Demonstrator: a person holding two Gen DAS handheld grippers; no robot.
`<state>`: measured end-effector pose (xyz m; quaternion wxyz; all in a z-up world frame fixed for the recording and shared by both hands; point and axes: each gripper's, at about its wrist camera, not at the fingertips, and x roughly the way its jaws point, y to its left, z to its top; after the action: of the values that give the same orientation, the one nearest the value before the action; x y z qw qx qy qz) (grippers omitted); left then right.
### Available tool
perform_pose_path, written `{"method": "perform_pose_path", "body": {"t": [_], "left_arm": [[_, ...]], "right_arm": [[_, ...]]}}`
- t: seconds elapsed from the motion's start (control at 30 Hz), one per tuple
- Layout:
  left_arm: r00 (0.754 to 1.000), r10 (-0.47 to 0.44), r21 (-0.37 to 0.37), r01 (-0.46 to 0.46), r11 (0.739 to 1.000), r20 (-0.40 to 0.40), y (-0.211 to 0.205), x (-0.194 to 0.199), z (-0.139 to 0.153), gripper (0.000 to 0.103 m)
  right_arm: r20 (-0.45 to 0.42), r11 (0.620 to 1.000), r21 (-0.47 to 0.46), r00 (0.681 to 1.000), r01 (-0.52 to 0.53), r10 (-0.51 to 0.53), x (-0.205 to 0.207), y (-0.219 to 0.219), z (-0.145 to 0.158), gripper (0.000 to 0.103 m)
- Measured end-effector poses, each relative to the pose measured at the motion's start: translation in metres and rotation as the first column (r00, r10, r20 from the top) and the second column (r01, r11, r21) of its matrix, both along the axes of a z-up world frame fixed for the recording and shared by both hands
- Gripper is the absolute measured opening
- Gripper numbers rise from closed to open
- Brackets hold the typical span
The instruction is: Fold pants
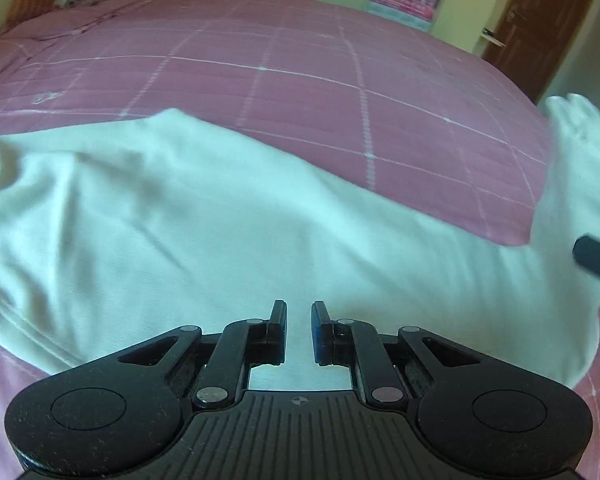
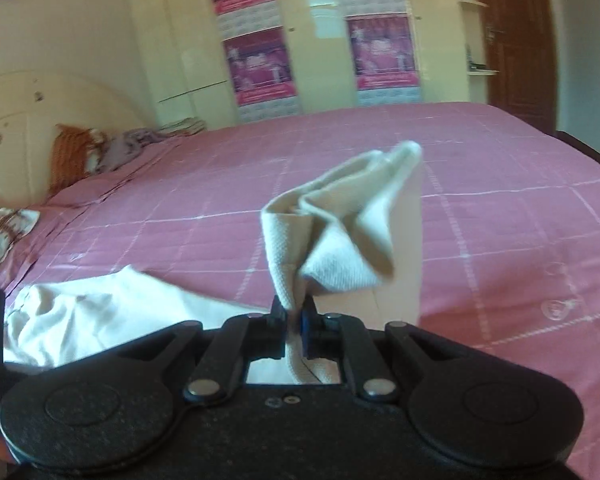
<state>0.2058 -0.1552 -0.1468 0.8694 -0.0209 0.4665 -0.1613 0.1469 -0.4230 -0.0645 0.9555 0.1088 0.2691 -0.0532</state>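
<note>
White pants [image 1: 204, 216] lie spread across the near side of a pink checked bed [image 1: 300, 64]. My left gripper [image 1: 299, 308] hovers over the pants with its jaws a little apart and nothing between them. My right gripper [image 2: 293, 306] is shut on a bunched end of the pants [image 2: 340, 216] and holds it up above the bed; the cloth stands in folds over the fingers. The rest of the pants [image 2: 100, 308] trails down to the left. The lifted end also shows at the right edge of the left wrist view [image 1: 580, 152].
Pillows and crumpled cloth [image 2: 96, 148] lie at the headboard on the far left. Wardrobes with pink posters [image 2: 260, 64] stand behind the bed, and a brown door [image 2: 512, 40] is at the far right. A dark gripper part [image 1: 598, 258] shows at the right edge.
</note>
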Motion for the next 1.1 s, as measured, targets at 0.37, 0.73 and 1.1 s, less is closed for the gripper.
{"method": "perform_pose_path", "body": {"t": [0.37,0.73,1.1], "left_arm": [[0.972,0.042,-0.216,-0.093,0.972,-0.230,0.069,0.017,-0.026,0.012],[0.954,0.092,-0.429,-0.213,0.878,-0.287,0.049,-0.016,-0.037,0.064],[0.946,0.040,-0.411,-0.178,0.894,-0.321,0.022,-0.012,-0.057,0.064]], "right_arm": [[-0.268,0.965,0.122,0.928,-0.233,0.258,0.043,0.111,-0.075,0.059],[-0.119,0.978,0.203,0.990,-0.055,0.080,-0.012,0.033,-0.052,0.067],[-0.094,0.972,0.235,0.995,-0.004,0.027,-0.025,0.017,-0.062,0.066]]}}
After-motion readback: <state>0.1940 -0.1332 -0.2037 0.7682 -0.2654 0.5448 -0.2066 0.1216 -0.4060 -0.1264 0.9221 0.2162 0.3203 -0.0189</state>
